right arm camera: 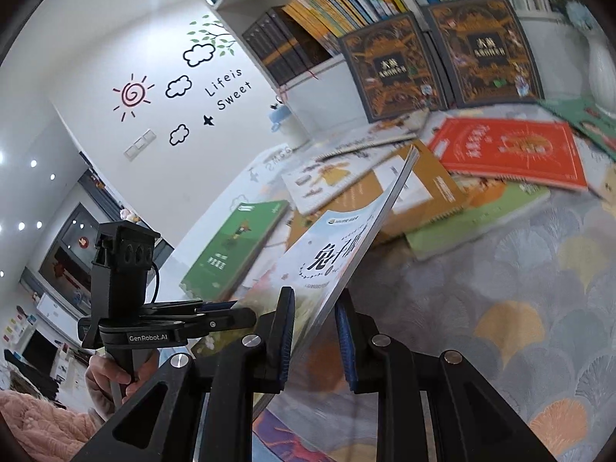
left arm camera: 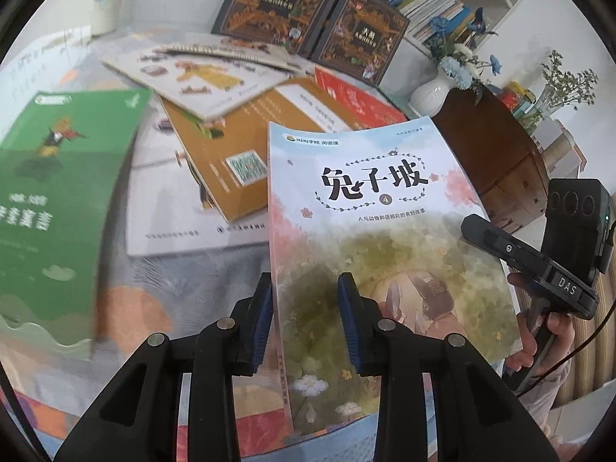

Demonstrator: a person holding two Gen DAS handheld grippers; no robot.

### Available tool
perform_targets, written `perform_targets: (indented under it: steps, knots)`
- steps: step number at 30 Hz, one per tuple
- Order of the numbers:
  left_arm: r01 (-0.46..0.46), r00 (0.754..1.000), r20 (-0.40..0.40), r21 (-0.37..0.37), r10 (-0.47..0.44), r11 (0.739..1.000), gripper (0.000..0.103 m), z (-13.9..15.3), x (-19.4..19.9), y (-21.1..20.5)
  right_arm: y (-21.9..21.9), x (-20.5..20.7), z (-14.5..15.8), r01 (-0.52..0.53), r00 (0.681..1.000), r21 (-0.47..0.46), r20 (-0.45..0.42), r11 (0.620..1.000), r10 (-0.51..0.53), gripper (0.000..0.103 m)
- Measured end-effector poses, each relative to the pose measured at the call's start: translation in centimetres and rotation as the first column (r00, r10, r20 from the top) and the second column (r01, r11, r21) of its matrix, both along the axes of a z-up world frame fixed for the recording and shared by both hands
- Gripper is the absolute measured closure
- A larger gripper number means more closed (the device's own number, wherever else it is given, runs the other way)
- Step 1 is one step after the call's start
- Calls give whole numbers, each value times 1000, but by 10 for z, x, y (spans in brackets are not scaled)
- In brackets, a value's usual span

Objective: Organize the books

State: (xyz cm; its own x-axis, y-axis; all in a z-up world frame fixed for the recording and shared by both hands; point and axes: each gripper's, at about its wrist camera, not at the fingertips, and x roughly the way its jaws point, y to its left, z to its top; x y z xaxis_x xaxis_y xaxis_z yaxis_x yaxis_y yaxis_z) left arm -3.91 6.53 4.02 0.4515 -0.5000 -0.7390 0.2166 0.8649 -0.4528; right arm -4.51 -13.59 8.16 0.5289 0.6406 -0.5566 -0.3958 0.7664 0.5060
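A pastel book (left arm camera: pixel 385 192) with black Chinese title characters and a "4" hangs tilted above the patterned tablecloth (right arm camera: pixel 519 288). My left gripper (left arm camera: pixel 307 323) is shut on its spine edge, one blue pad beside the spine and one on the cover. My right gripper (right arm camera: pixel 315 331) is shut on the opposite page edge of the pastel book (right arm camera: pixel 338 254), which runs slantwise between the pads. In the left wrist view the right gripper (left arm camera: pixel 471 231) shows its upper finger on the cover, with a hand on its handle. The left gripper (right arm camera: pixel 231 308) appears low left in the right wrist view.
A green book (left arm camera: pixel 57 192) lies left. Behind lies a loose pile: a mustard book (left arm camera: pixel 238 154), a red book (right arm camera: pixel 508 150), spiral-bound books. Two dark ornate books (right arm camera: pixel 392 65) lean against a filled bookshelf (right arm camera: pixel 346 4). A white flower vase (left arm camera: pixel 431 92) stands by a wooden cabinet (left arm camera: pixel 492 154).
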Motion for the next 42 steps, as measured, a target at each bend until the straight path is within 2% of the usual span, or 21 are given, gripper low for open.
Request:
perform_targets:
  steps: [10, 20, 25, 30, 35, 42]
  knots:
    - [-61, 993, 103, 10, 60, 998, 73, 36, -1, 48, 48, 14, 37, -60, 995, -10, 84, 998, 60, 81]
    - [-201, 968, 162, 42, 192, 979, 73, 54, -1, 134, 142, 49, 52, -167, 978, -23, 125, 986, 168, 81]
    - [-265, 951, 174, 45, 254, 963, 73, 59, 3, 178, 181, 67, 39, -202, 974, -23, 102, 979, 204, 81]
    - [-307, 941, 165, 43, 296, 951, 70, 51, 8, 209, 219, 83, 13, -230, 972, -22, 46, 973, 231, 81]
    - [-317, 944, 116, 44, 310, 947, 70, 22, 20, 226, 241, 94, -17, -226, 974, -53, 3, 973, 227, 81]
    - [-322, 945, 69, 51, 319, 945, 70, -7, 31, 227, 246, 104, -40, -182, 983, -110, -22, 977, 180, 81]
